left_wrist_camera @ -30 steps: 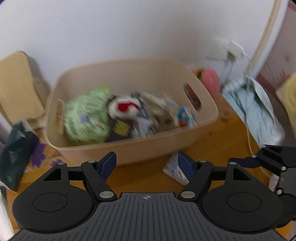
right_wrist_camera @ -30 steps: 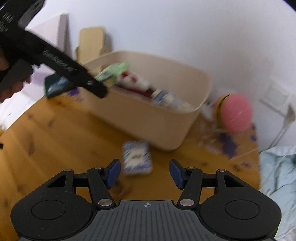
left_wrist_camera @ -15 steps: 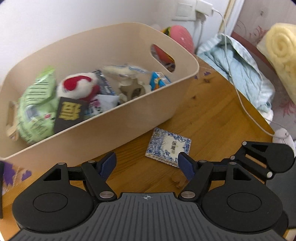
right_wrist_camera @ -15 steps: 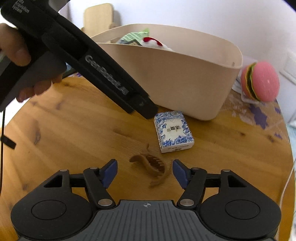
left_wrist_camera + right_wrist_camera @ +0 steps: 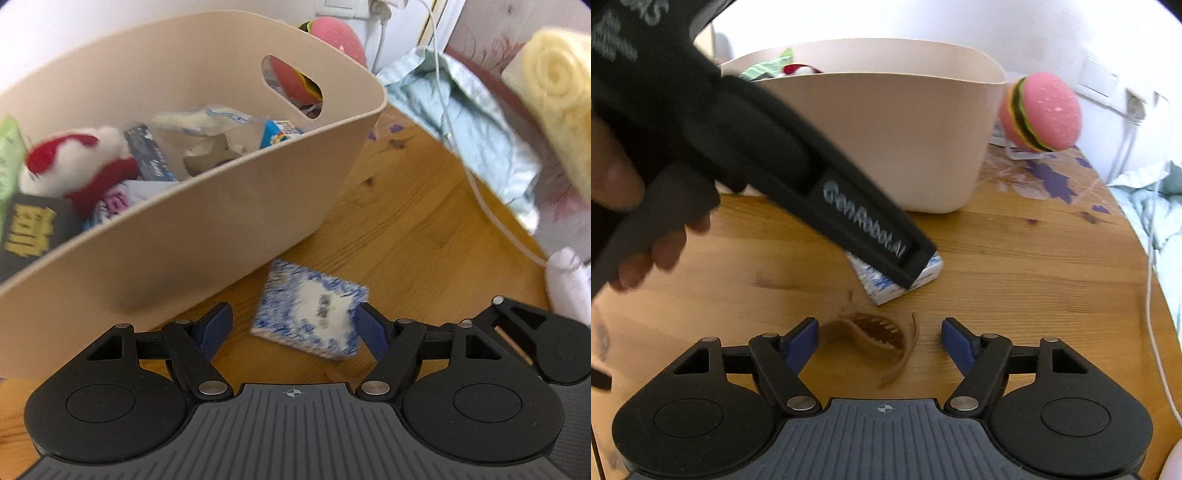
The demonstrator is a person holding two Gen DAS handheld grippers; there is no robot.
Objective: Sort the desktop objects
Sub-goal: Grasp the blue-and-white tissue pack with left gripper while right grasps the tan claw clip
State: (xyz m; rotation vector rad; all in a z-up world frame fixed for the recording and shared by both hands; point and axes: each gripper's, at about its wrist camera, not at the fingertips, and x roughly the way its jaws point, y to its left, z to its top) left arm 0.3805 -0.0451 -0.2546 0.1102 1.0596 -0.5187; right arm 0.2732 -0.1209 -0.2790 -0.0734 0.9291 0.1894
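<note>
Closer now, our spread left tongs point(image 5: 293, 326) bracket the blue-white packet point(image 5: 308, 314), while our spread right tongs point(image 5: 877, 341) flank the brown hair claw point(image 5: 879, 338).

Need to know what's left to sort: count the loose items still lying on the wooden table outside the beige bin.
2. A blue-and-white packet beside the beige bin, between the left gripper's open fingers; a brown hair claw between the right gripper's. Others may be hidden.

A home, likely a bedroom: round wooden tabletop point(image 5: 1015, 258) w/ beige storage bin point(image 5: 207, 221) of toys & snacks, pink burger plush point(image 5: 1039, 110), wall socket point(image 5: 1099, 79) w/ charger cable, crumpled pale-blue bedding point(image 5: 472, 136), rolled yellow blanket point(image 5: 557, 81).
</note>
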